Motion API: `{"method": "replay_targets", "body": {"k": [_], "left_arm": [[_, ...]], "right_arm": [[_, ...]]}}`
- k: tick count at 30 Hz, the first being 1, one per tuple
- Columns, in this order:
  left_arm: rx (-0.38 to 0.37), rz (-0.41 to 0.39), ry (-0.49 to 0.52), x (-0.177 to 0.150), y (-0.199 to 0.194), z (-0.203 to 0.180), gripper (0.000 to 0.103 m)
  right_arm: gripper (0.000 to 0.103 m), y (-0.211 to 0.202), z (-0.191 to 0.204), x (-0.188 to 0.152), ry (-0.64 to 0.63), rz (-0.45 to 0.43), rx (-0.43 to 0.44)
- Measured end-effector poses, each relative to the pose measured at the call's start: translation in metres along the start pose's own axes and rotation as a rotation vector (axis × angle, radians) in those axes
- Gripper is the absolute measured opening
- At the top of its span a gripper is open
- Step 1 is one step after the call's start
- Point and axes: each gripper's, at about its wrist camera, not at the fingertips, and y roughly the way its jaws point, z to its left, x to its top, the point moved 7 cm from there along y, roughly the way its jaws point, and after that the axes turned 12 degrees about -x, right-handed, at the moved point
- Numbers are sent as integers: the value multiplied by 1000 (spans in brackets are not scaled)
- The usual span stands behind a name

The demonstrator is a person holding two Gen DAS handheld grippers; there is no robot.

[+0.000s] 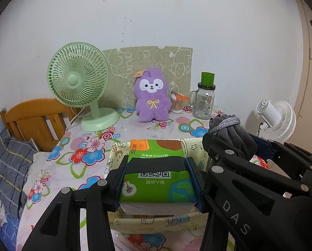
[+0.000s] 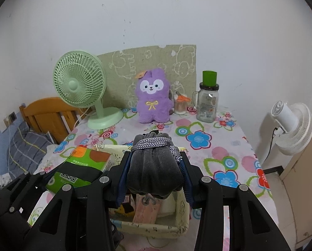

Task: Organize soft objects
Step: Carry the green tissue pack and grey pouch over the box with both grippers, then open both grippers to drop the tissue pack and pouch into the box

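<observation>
My left gripper [image 1: 157,179] is shut on a green tissue pack [image 1: 156,186] and holds it over a cream fabric basket [image 1: 156,222]. My right gripper [image 2: 154,175] is shut on a grey velvet drawstring pouch [image 2: 153,171] tied with a silver cord, also held over the basket [image 2: 156,228]. The pouch shows at the right of the left wrist view [image 1: 233,136], and the tissue pack at the left of the right wrist view [image 2: 82,167]. Small items lie inside the basket. A purple plush bunny [image 1: 151,96] stands upright at the table's back.
A floral cloth covers the table [image 2: 218,146]. At the back stand a green desk fan [image 1: 78,79], a cotton swab jar [image 1: 177,103], a glass jar with green cup [image 1: 205,98]. A white fan [image 2: 291,123] stands right; a wooden bed head [image 1: 34,117] lies left.
</observation>
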Motion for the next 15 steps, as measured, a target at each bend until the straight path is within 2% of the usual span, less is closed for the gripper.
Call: {"method": "replay_targets", "body": {"k": [8, 12, 15], "left_arm": [[-18, 17, -17, -2, 26, 8, 55], [-19, 28, -18, -4, 37, 10, 66], [-20, 41, -18, -5, 42, 11, 70]], "right_arm": [[47, 23, 3, -2, -4, 29, 14], [47, 31, 2, -4, -13, 38, 3], [47, 36, 3, -6, -14, 46, 3]]}}
